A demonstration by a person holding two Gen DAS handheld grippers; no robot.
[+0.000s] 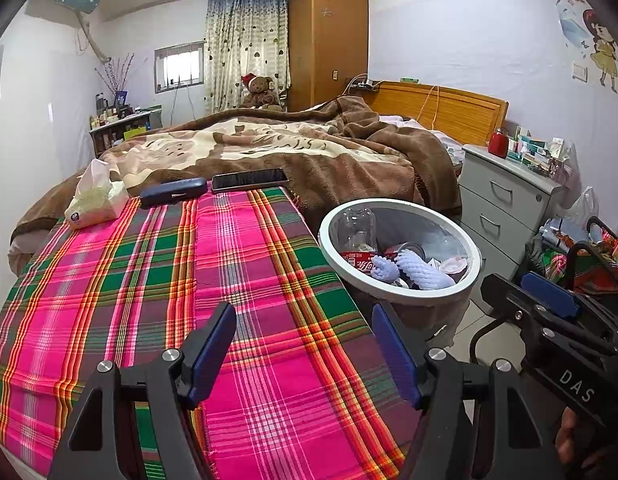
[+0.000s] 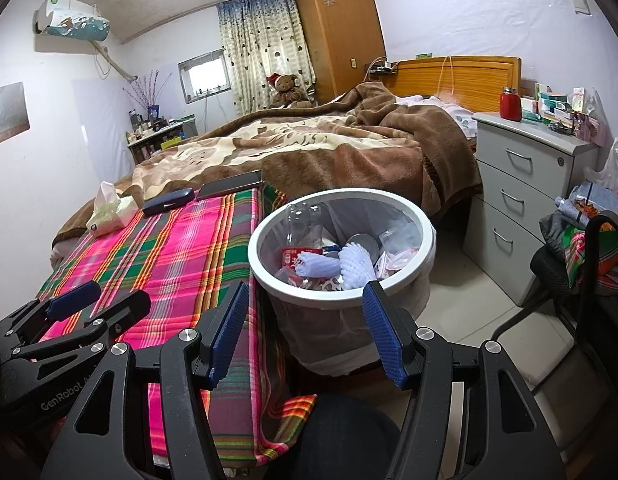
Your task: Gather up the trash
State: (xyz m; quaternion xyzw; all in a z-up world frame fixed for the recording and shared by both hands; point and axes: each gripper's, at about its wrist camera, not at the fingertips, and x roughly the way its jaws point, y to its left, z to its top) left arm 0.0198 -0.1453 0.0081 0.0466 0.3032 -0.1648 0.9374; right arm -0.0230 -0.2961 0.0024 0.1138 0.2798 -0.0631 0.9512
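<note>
Two grippers hang with jaws apart and nothing between them: the left gripper over the plaid cloth, the right gripper before the one white bin. Inside the bin lie one clear bottle, two foam nets and one can. On the cloth's far edge sit one phone, one dark case and one tissue pack.

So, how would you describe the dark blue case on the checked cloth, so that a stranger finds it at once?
Start from the pink and green checked cloth on the bed. At its far edge three things lie in a row: a tissue pack, the dark blue case and a phone. The case is the middle one, long, rounded and matte, unlike the flat, shiny phone.
</note>
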